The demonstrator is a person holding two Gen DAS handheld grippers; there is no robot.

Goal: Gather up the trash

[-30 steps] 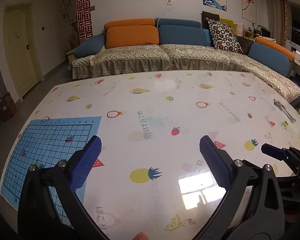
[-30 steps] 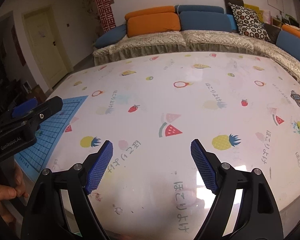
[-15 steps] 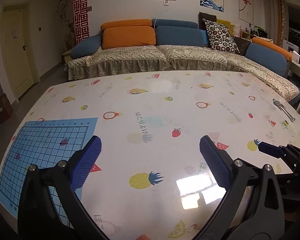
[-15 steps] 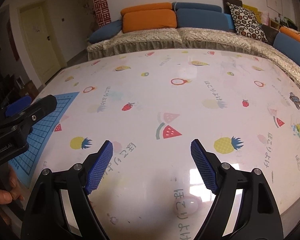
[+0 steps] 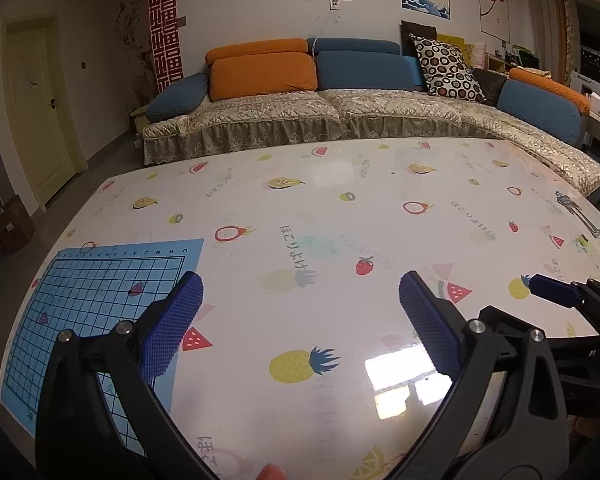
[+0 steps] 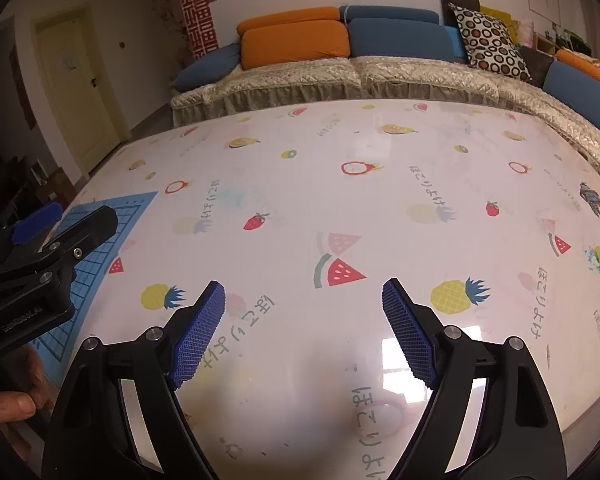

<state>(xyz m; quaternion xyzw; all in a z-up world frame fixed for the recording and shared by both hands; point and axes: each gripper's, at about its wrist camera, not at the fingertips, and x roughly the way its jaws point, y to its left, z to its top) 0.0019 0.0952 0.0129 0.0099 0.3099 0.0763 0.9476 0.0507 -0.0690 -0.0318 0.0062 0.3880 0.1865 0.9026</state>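
No trash is showing anywhere in either view, so I can't tell where it is. What's there: both grippers are hanging over the counter [image 5: 340,208], which is wearing a glossy white cover with fruit prints.

The left gripper [image 5: 300,312] is sitting with its jaws spread wide and nothing between the blue pads, just a printed pineapple [image 5: 300,364] showing through the gap. The right gripper [image 6: 304,320] is doing the same, jaws wide apart and holding nothing, with a watermelon print [image 6: 340,268] lying a bit beyond its tips. Each one is peeking into the other's view at the edge, so they're hanging side by side at the near edge.

A blue grid mat [image 5: 100,312] is lying flat on the near left corner of the counter. A hand [image 6: 16,396] is gripping the left tool's handle at the left edge of the right view.

Farther back, a sofa [image 5: 340,116] with orange and blue cushions is running along the far wall, and a door [image 5: 40,112] is standing on the left.
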